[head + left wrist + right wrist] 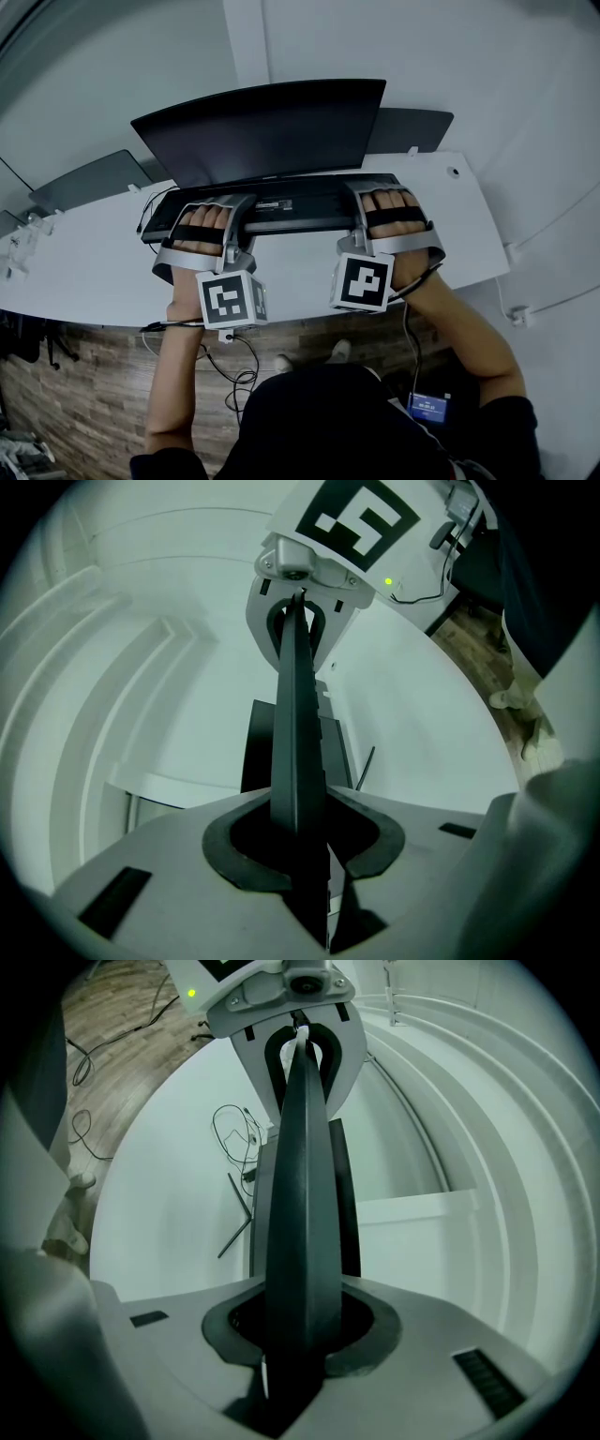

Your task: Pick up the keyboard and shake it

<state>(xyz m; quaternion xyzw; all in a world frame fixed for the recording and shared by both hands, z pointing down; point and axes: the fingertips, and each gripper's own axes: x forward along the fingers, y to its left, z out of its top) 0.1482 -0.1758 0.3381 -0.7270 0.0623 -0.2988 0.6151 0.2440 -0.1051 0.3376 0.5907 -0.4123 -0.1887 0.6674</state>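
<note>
A long black keyboard [291, 208] spans between both grippers in front of the monitor, over the white desk [94, 272]. My left gripper [241, 214] is shut on its left end, my right gripper [356, 204] on its right end. In the left gripper view the keyboard [295, 733] runs edge-on from my left gripper [305, 841] to the right gripper [300, 611] at the far end. The right gripper view mirrors this: the keyboard [300, 1194] leads from my right gripper [300, 1335] to the left gripper [300, 1016]. I cannot tell whether the keyboard touches the desk.
A wide dark monitor [267, 131] stands just behind the keyboard. Dark panels [94, 178] sit at the desk's far edge on both sides. Cables [234, 370] lie on the wooden floor under the desk's near edge. A white wall rises behind the desk.
</note>
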